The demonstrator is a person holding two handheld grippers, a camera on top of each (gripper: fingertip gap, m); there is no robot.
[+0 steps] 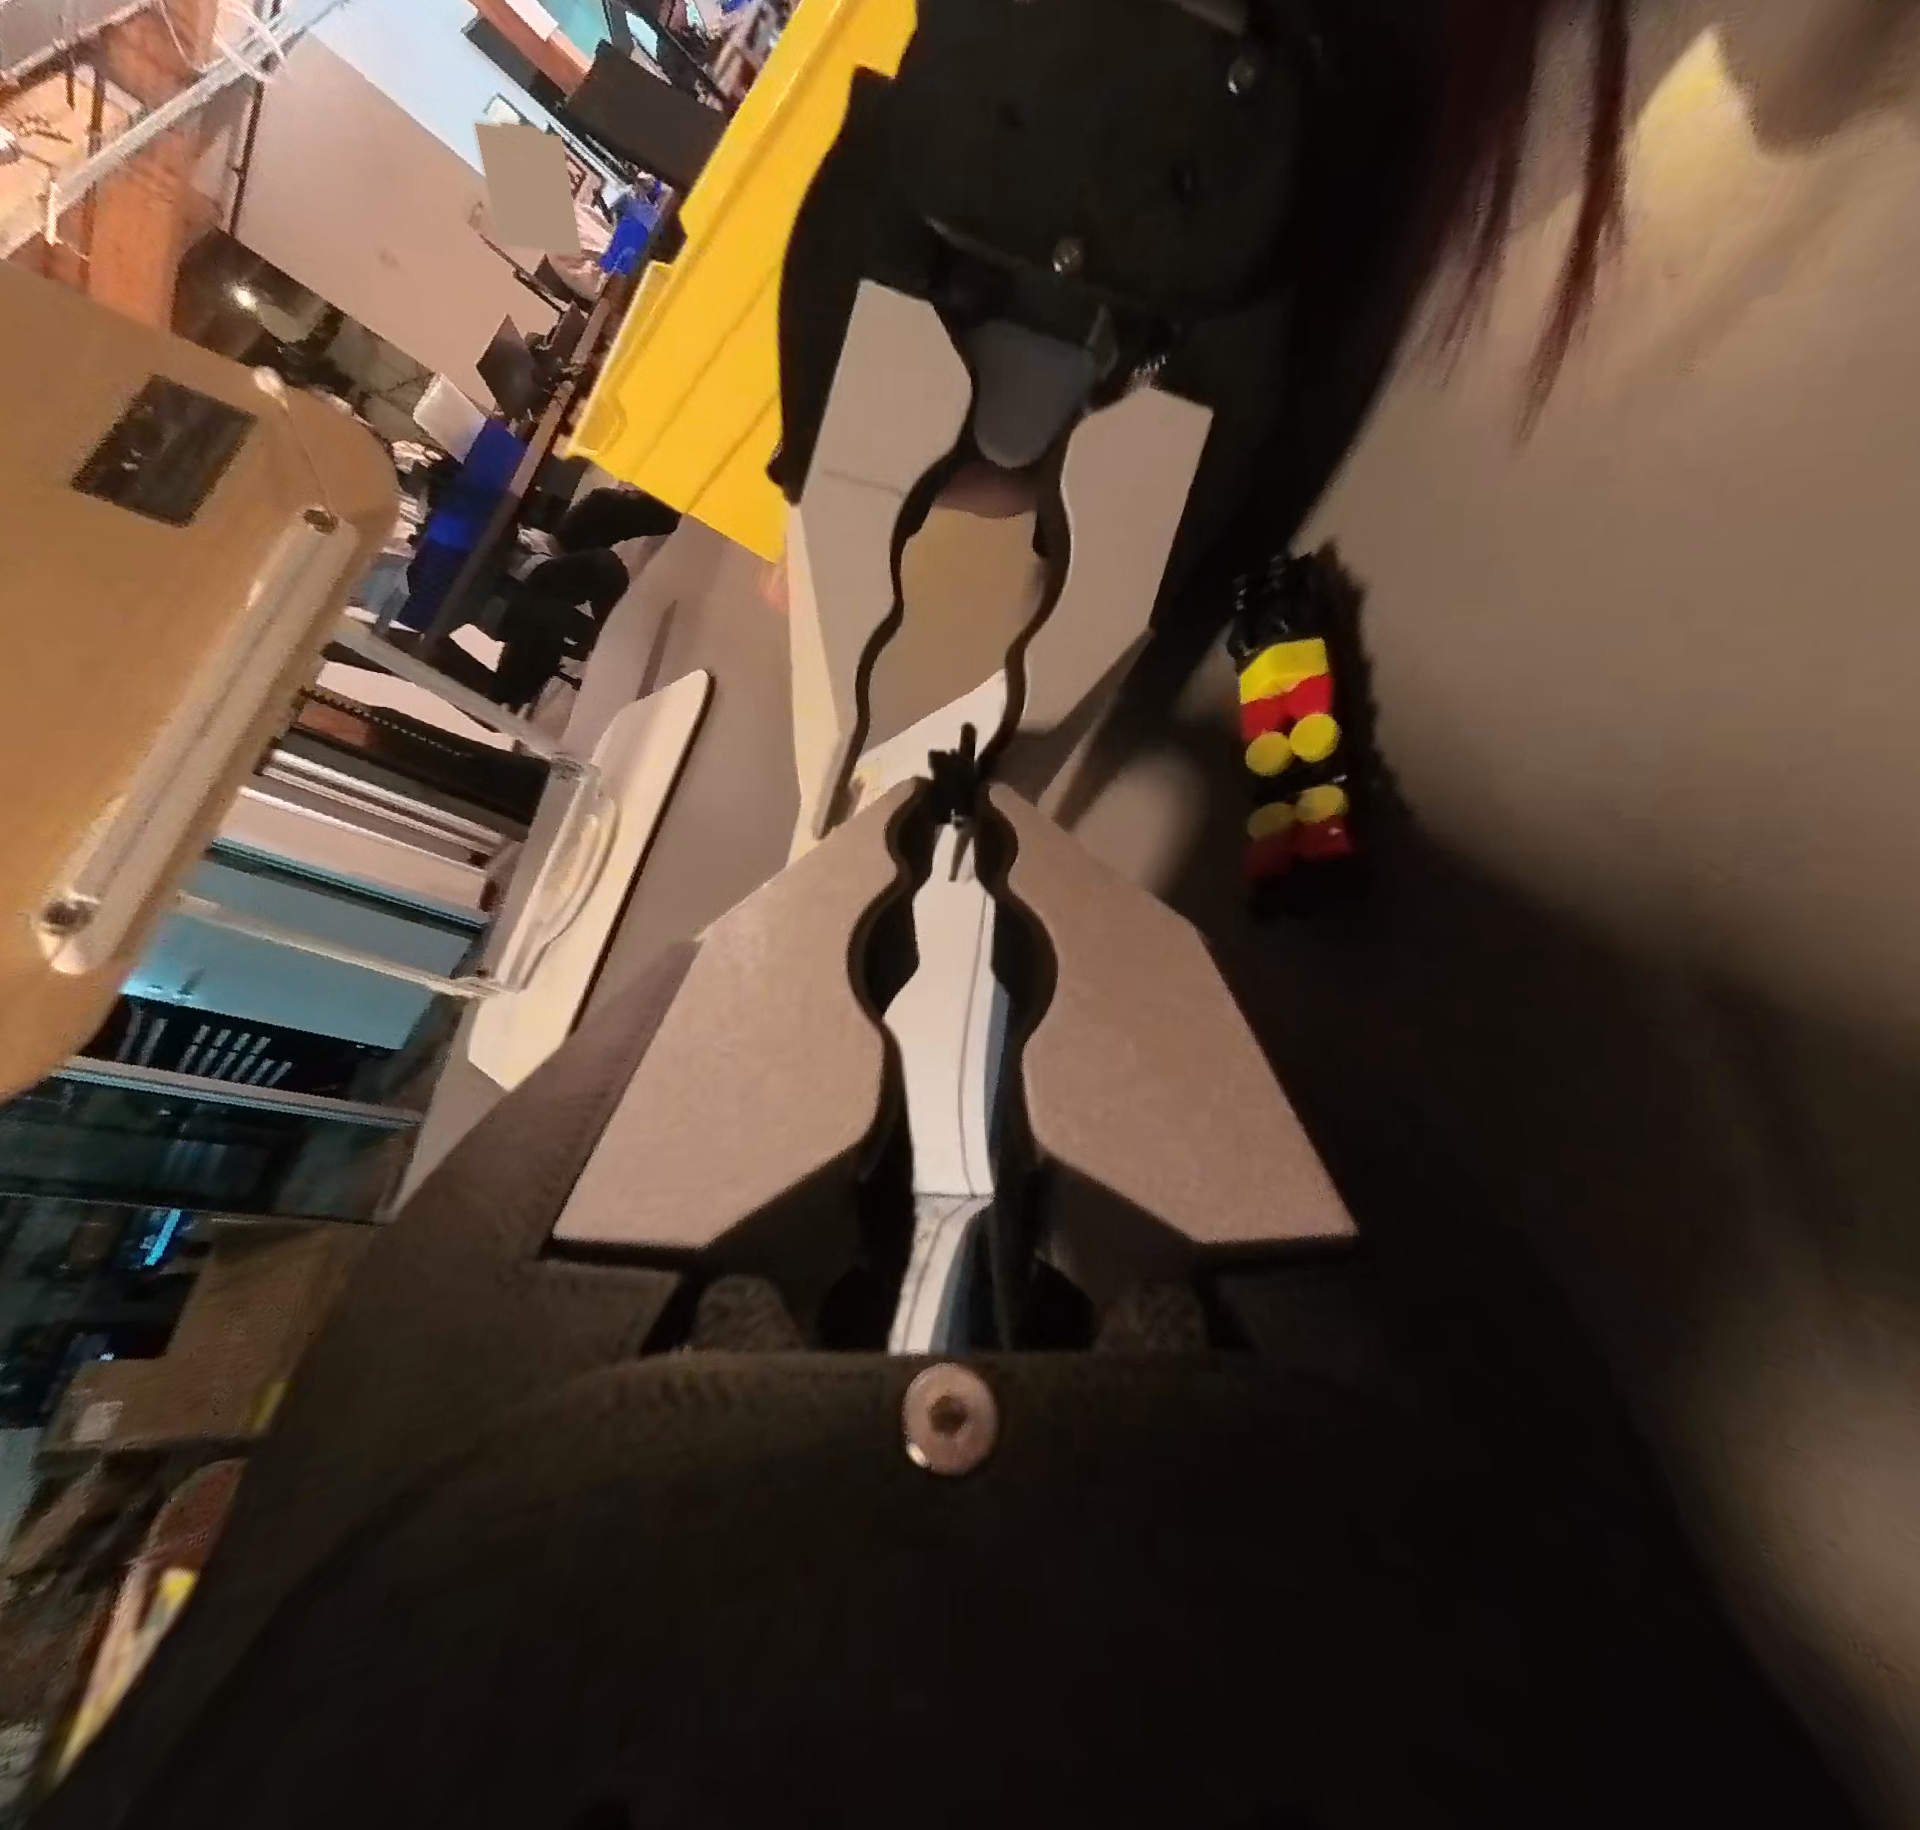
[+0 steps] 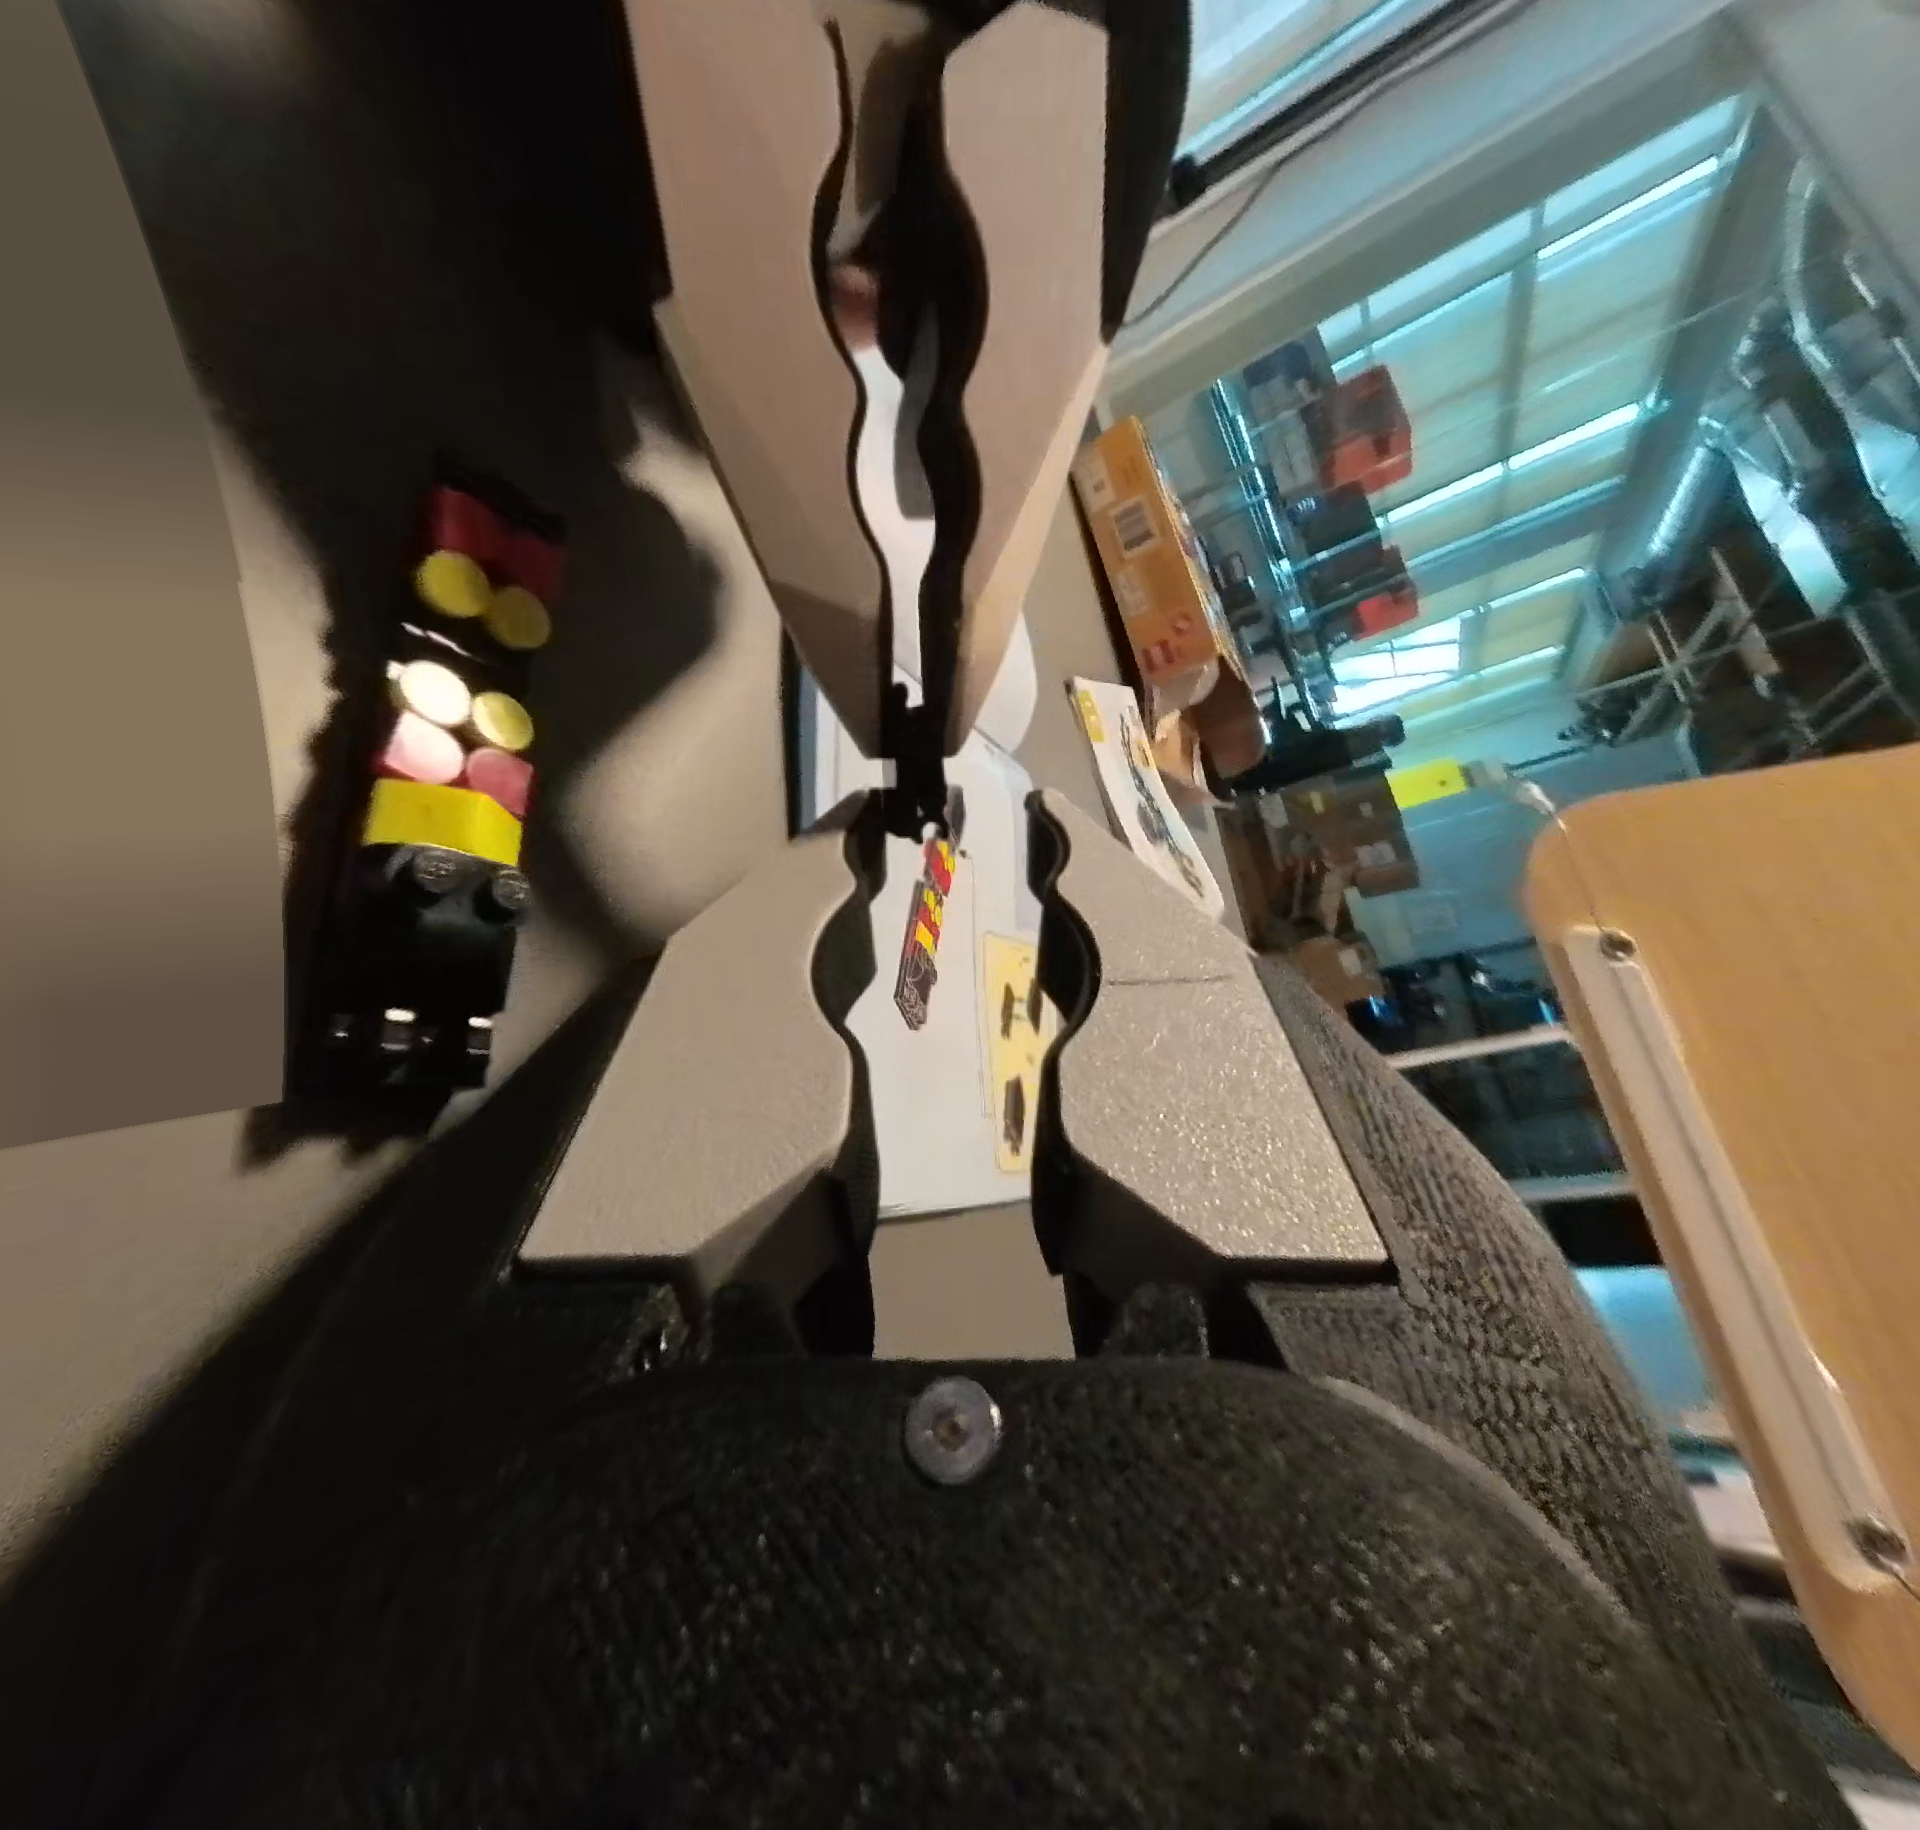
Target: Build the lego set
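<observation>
My two grippers face each other tip to tip above the table. My left gripper (image 1: 951,812) is shut on a small black lego piece (image 1: 958,770), which sticks out past its tips. My right gripper (image 2: 956,809) is open, and the black piece (image 2: 912,778) sits between its tips, close to the left finger. In the right wrist view the left gripper (image 2: 920,731) comes down from above. A partly built black, red and yellow lego model (image 1: 1294,731) lies on the table to the side, and it also shows in the right wrist view (image 2: 447,741).
A white instruction booklet (image 2: 935,1074) lies under the grippers. A yellow bin (image 1: 727,274) stands behind them. A wooden panel (image 2: 1714,1157) is close on one side. An orange box (image 2: 1143,554) and a clear plastic bag (image 1: 582,866) sit on the table. Only a small space, under 4 cm, lies between the two pairs of fingers.
</observation>
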